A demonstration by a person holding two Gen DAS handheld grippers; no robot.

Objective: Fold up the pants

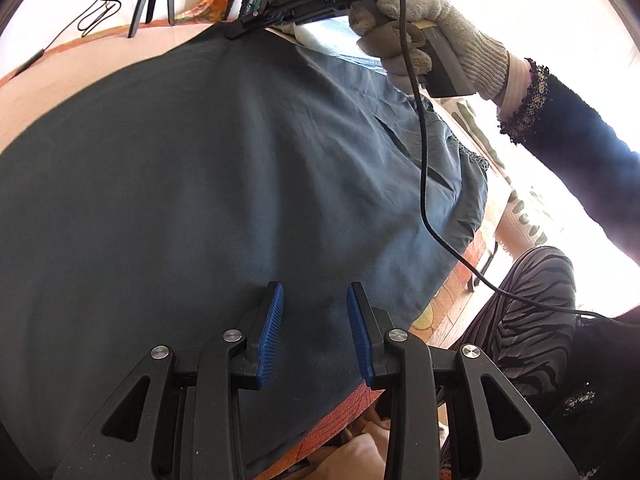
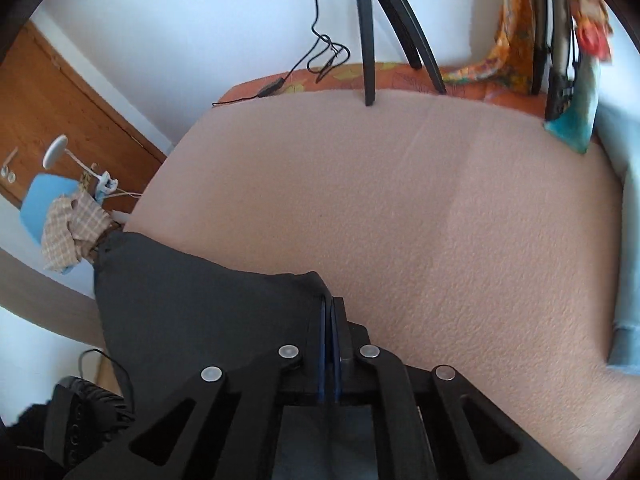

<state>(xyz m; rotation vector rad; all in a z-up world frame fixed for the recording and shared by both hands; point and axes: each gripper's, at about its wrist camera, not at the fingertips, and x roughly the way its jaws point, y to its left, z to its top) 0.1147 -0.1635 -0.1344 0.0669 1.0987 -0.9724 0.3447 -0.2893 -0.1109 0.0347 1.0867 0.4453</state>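
Note:
Dark grey-blue pants (image 1: 200, 184) lie spread over a pink blanket (image 1: 80, 76). My left gripper (image 1: 316, 328) hovers low over their near edge, its blue pads apart with only flat fabric showing beneath the gap. At the far edge my right gripper (image 1: 244, 26), held by a gloved hand (image 1: 432, 36), pinches the cloth. In the right wrist view the right gripper (image 2: 329, 312) has its pads pressed together on a corner of the pants (image 2: 200, 300), which drapes away to the left over the blanket (image 2: 400, 200).
Black tripod legs (image 2: 370, 60) and a thin cable (image 2: 320, 52) stand at the blanket's far edge, with a patterned orange cloth (image 2: 508, 52) beside them. A pale blue cloth (image 2: 628, 240) runs along the right. The right gripper's cable (image 1: 424, 160) hangs across the pants. A striped-clad leg (image 1: 532, 312) is at the right.

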